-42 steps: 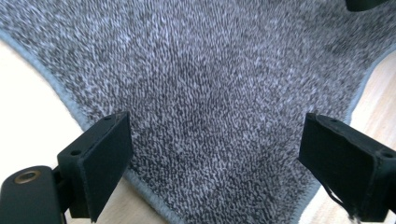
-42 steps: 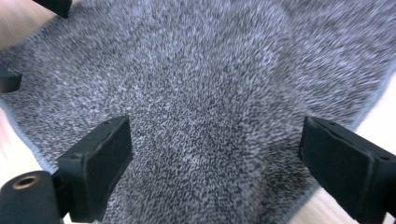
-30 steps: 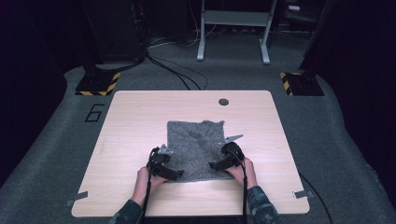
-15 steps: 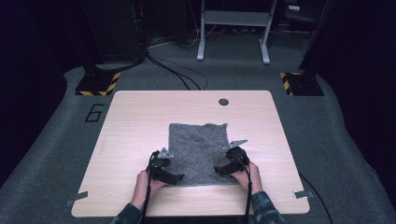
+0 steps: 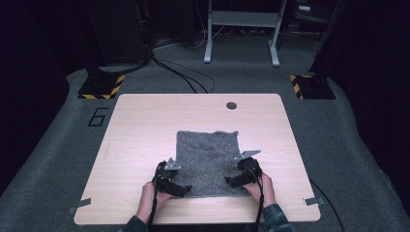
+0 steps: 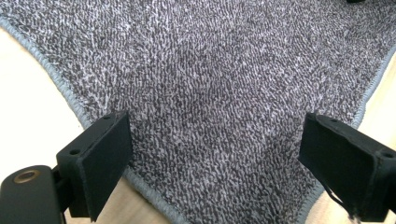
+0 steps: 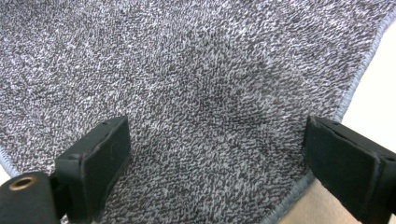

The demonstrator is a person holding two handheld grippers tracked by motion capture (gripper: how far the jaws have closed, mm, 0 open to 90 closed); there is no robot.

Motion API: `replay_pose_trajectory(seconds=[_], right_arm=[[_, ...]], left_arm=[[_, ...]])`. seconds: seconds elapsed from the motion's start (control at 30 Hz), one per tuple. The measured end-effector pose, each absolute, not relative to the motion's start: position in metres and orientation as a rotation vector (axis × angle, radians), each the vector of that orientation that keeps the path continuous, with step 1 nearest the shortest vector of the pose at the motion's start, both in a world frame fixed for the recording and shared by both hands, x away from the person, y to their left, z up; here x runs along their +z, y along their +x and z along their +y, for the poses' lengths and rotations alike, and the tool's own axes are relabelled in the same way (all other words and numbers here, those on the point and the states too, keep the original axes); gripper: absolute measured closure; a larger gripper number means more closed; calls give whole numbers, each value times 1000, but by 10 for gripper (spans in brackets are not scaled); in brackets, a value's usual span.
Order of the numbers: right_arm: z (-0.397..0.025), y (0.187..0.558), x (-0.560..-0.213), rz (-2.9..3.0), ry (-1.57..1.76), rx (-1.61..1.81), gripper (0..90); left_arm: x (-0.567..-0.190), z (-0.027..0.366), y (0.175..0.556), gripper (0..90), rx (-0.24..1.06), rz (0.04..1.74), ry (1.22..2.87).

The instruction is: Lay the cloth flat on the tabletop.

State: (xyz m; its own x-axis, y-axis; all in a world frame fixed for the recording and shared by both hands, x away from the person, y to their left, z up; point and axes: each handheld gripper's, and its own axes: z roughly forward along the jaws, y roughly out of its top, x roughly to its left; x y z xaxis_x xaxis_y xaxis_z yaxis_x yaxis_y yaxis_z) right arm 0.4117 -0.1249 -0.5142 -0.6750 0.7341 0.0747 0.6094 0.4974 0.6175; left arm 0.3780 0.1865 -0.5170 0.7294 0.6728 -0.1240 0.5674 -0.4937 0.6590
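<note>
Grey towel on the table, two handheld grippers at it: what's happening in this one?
A person holds a two-jaw gripper in each hand at the near corners of a grey towel spread flat on the wooden table. The left gripper sits over the near left corner, the right gripper over the near right one. Both have their jaws wide open with the cloth beneath them; neither has pinched it yet.

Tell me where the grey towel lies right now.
In the high view the grey towel lies flat on the wooden table, centre-near, its near corners between the left tool and right tool.
</note>
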Motion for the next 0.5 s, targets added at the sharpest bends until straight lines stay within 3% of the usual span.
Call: replay_pose_trajectory(seconds=[0.5], right_arm=[[-135,395,-514,2531,1182,927,85]], left_arm=[[-518,180,362,97,179,917,2209]])
